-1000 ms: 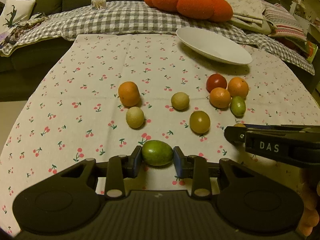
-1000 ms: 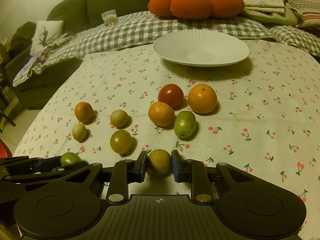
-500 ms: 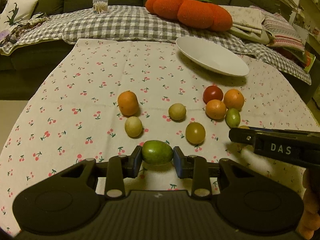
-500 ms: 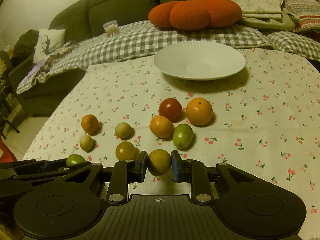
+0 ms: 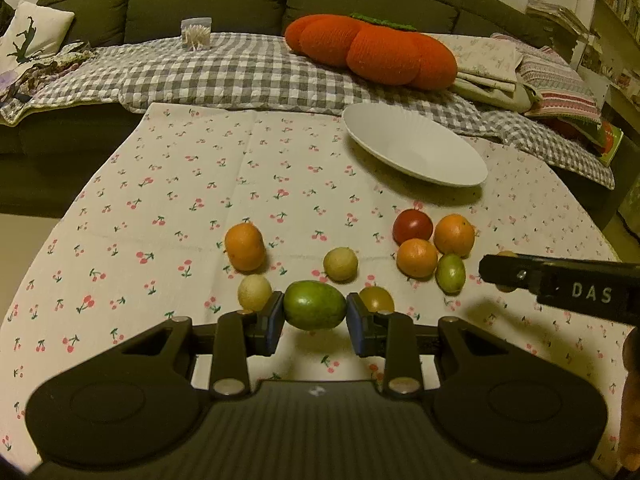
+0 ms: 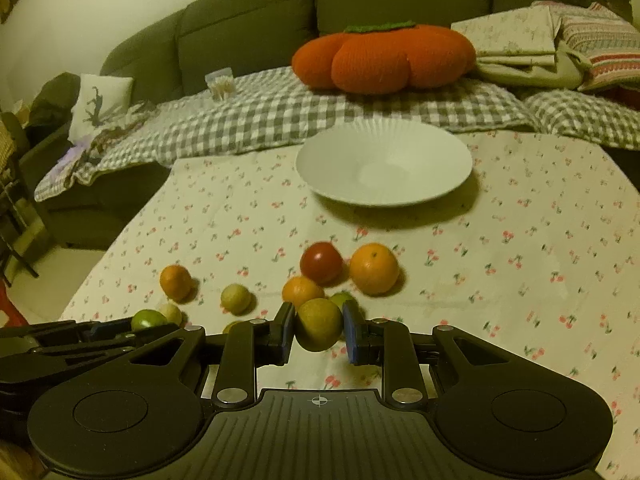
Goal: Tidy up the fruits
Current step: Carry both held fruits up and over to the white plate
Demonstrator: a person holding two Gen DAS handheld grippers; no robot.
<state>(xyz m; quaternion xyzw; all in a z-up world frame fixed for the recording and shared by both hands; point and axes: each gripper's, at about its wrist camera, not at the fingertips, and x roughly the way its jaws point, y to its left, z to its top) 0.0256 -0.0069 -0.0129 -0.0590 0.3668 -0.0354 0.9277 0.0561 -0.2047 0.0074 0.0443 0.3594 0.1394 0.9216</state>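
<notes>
With both fruits lifted clear of the surface (image 5: pixel 180 184), the carry step is in hand; the left tool (image 5: pixel 315 312) clamps a smooth green oval fruit (image 5: pixel 315 305), the right tool (image 6: pixel 319 330) a round yellow-brown fruit (image 6: pixel 319 323); next, I judge, both travel to the empty white plate (image 6: pixel 384 162) near the far edge.

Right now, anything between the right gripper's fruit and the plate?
Partly. The right gripper holds a yellow-green fruit. A cluster lies ahead on the cloth: red fruit, large orange, small orange. Carried above them, nothing visible blocks the white plate.
</notes>
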